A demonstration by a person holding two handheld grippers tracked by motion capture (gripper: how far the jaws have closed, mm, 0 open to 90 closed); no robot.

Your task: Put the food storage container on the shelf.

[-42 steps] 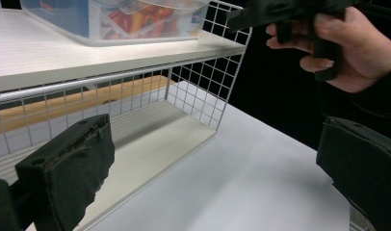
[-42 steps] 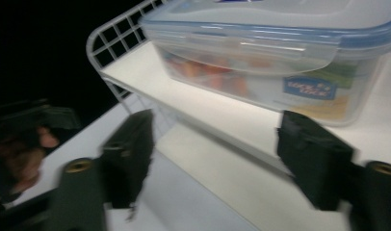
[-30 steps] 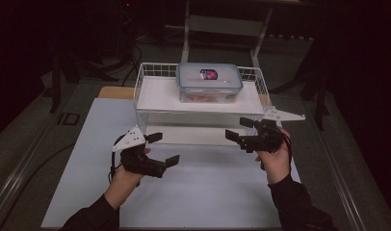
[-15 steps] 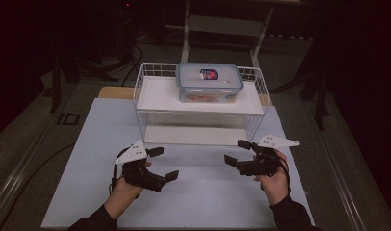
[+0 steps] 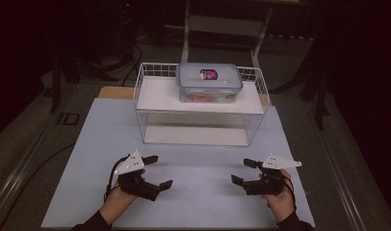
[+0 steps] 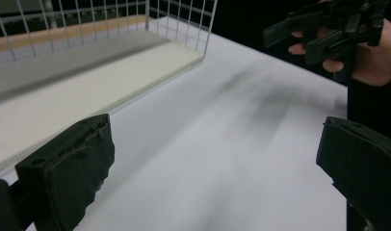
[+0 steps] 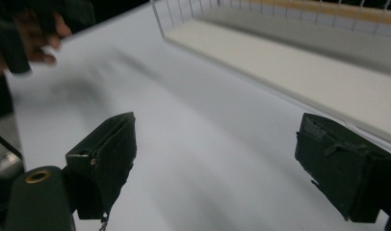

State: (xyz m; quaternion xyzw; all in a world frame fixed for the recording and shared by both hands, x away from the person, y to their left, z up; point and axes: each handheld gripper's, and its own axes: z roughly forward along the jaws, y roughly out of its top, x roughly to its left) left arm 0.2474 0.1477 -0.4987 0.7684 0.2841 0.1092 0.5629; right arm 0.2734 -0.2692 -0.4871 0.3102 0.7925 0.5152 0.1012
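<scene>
**High view: both grippers empty, short of the rack**

Left gripper (image 5: 154, 171) and right gripper (image 5: 242, 172) stand wide open above the white worktop (image 5: 198, 202). The clear lidded plastic container (image 5: 209, 82) sits ahead on the white wire rack (image 5: 199, 107). Judgement: approach level, one gripper per side.

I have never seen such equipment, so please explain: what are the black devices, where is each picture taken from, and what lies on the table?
A person holds a hand tool in each hand: the left gripper and the right gripper. Each has two black jaws, open now and holding nothing. The high view looks down from above the person. The other two pictures come from cameras riding on the grippers and looking along the jaws. On the white table stands a wire rack. On its upper shelf rests a closed clear box with a lid; its contents are unclear.
</scene>
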